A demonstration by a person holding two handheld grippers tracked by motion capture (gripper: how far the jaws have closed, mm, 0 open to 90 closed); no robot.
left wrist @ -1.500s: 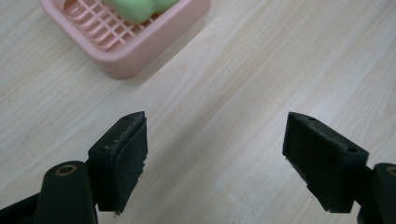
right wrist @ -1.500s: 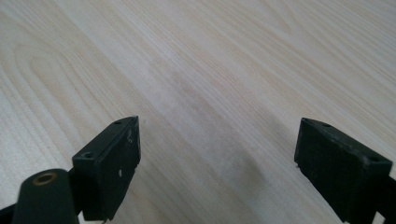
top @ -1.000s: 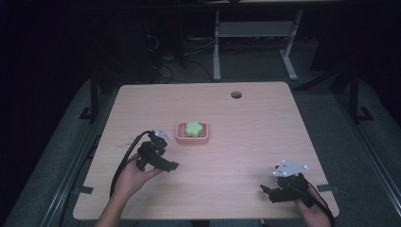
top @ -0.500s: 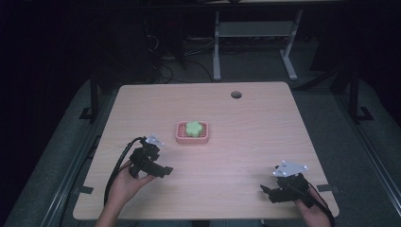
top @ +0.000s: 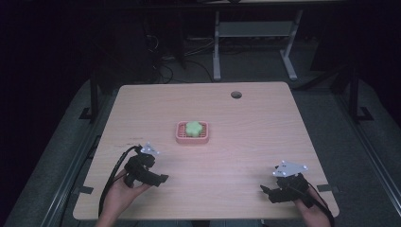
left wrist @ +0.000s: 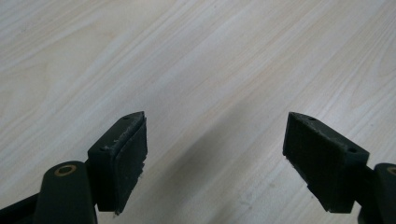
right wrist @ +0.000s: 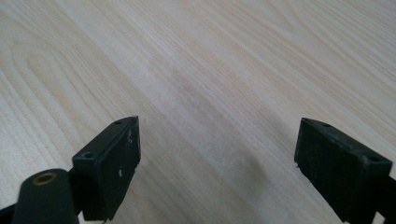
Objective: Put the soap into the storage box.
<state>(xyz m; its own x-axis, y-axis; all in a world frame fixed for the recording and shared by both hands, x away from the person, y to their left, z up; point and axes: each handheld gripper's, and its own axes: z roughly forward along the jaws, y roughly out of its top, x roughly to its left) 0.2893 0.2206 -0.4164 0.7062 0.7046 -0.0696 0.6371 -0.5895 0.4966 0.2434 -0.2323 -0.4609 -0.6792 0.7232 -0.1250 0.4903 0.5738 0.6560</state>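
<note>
Left gripper (top: 163, 178) hovering over near-left part of table (top: 265, 123), jaws spread wide, gripping nothing; its own view showing bare wood between pads (left wrist: 122, 158). Right gripper (top: 265, 190) sitting at near-right corner, jaws also spread, nothing between them. Both looking parked, well apart from work.

Green soap (top: 194, 128) lying in pink tray (top: 180, 135) at table centre, likely so ribbed tray is keeping it off wood. Soap lobed, roughly round, no clear long axis. Tray's long side running left-right across table.
</note>
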